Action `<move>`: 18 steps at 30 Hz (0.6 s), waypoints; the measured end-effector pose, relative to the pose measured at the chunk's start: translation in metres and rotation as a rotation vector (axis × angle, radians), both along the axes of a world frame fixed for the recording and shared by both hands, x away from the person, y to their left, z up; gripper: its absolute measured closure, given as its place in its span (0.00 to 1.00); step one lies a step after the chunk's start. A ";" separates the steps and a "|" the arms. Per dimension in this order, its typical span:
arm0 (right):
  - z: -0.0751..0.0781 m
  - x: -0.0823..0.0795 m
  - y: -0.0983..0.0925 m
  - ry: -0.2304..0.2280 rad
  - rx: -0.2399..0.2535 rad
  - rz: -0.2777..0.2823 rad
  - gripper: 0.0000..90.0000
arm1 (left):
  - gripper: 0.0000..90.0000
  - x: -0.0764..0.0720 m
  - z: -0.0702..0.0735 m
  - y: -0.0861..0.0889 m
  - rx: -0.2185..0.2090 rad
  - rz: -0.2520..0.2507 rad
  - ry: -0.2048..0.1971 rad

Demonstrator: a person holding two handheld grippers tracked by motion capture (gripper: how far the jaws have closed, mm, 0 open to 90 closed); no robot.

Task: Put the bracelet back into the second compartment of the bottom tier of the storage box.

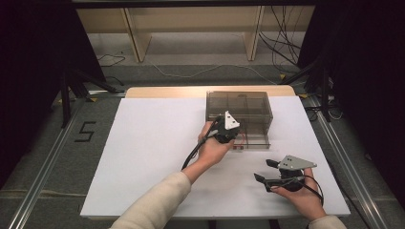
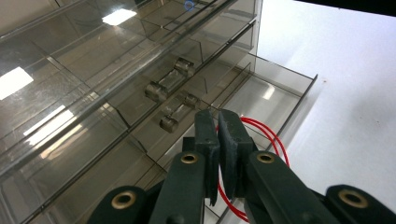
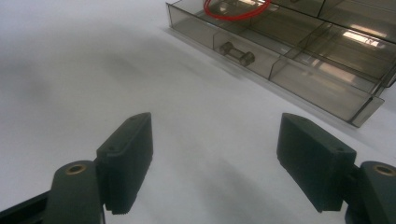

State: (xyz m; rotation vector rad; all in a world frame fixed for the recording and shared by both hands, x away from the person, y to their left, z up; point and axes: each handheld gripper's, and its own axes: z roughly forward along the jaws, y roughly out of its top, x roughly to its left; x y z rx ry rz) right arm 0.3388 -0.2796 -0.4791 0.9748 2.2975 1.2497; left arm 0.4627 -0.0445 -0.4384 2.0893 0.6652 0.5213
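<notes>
Left gripper [image 1: 228,130] reaches forward, jaws closed; right gripper [image 1: 266,171] gapes.

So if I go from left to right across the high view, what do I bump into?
Black number five marked on the grey floor → left tool with its grey three-cornered plate → right tool, jaws spread, on the white table.

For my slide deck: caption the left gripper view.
Left hand-held gripper, jaws shut, poised over a red cable loop in the open bottom drawer of a clear drawer cabinet.
</notes>
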 end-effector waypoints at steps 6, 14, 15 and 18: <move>0.000 0.000 0.000 -0.004 -0.001 0.001 0.31 | 0.97 0.003 -0.002 -0.003 0.005 0.001 -0.016; 0.000 0.000 0.000 -0.004 -0.001 0.003 0.31 | 0.97 0.008 -0.006 -0.005 0.017 0.001 -0.029; 0.000 0.000 0.000 -0.003 0.001 0.001 0.31 | 0.97 0.008 -0.006 -0.005 0.016 0.000 -0.030; 0.000 0.000 0.000 -0.001 0.000 0.002 0.31 | 0.97 0.009 -0.007 -0.006 0.017 0.001 -0.032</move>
